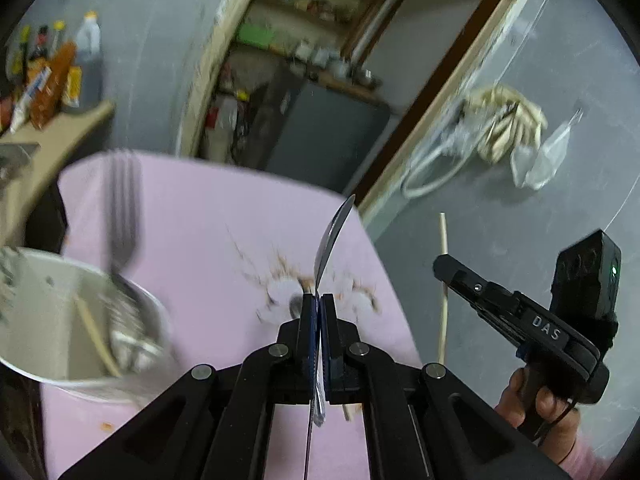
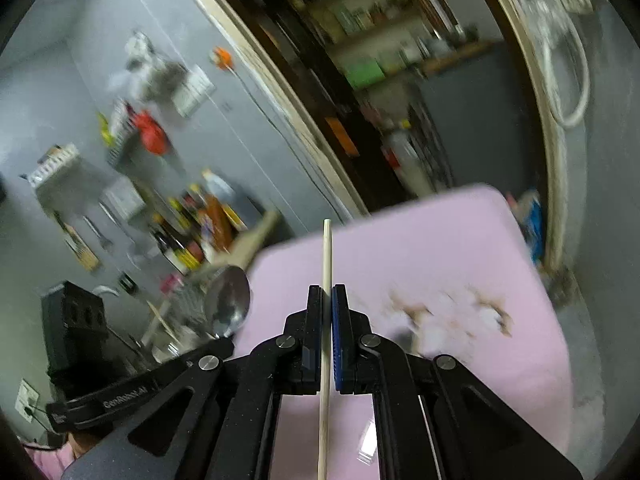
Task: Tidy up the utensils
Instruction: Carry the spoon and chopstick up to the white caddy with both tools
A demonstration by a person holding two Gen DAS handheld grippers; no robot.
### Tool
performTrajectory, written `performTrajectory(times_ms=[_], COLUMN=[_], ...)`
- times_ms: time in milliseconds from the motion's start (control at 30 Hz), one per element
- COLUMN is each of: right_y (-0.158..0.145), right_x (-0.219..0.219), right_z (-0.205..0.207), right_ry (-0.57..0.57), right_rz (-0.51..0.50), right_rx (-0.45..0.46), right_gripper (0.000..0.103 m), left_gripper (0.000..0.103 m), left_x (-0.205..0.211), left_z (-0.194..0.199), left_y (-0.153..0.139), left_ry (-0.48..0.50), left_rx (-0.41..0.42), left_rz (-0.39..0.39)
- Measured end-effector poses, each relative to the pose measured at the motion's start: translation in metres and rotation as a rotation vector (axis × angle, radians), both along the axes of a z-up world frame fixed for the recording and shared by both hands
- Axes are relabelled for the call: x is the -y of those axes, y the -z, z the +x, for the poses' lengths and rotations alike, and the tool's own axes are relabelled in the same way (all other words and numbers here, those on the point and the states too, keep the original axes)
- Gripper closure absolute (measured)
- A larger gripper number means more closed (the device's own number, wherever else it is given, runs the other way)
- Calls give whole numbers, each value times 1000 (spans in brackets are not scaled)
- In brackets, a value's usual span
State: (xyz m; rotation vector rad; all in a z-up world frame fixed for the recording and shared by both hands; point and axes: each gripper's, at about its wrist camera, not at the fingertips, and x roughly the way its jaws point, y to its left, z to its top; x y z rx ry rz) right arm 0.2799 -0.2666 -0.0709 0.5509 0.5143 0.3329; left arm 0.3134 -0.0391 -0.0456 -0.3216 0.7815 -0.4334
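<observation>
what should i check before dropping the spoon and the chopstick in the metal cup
1. Left gripper shut on the shiny metal spoon: ok.
2. Right gripper shut on the pale wooden chopstick: ok.
3. Round metal cup upright on the pink table: ok.
4. Room in cup beside the metal fork: ok.
5. Spoon over the cup: not ok.
6. Chopstick over the cup: not ok.

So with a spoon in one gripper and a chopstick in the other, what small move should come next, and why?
Probably carry the spoon left, over the white holder, and lower it in. The left gripper is shut on its handle, and the holder already keeps a fork. The right gripper, shut on the chopstick, can follow.
</observation>
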Motion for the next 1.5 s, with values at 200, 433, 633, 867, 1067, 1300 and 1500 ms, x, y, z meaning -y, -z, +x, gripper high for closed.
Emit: performTrajectory(times_ms=[200,433,633,867,1067,1300,1500], right_y=[-50,-89,-92,-60,-38,-22,-11], right_x=[-54,-123,-167,-200,-204,-207,-209], right_z=[4,6,11,19,18,22,19], right_ry=[-10,2,100,166,175,178,174], right_rz=[26,0,-37,-146,-216,-264,-276], right_rx=[166,370,458,459,452,449,453], right_gripper=[99,99,99,99,99,99,99], left_gripper=[100,100,100,100,100,100,100], left_x=[-64,-139,-190,-222,-233,-224,-219], left_z=[-8,-1,6,17,20,14,6], left_y=[-43,-64,-57,-21,12,30,39], left_ry=[-74,-178,-261,-309,-336,-327,-338], left_rx=[100,208,289,357,348,405,449], left_rz=[-40,-31,-107,-235,-311,-270,-243])
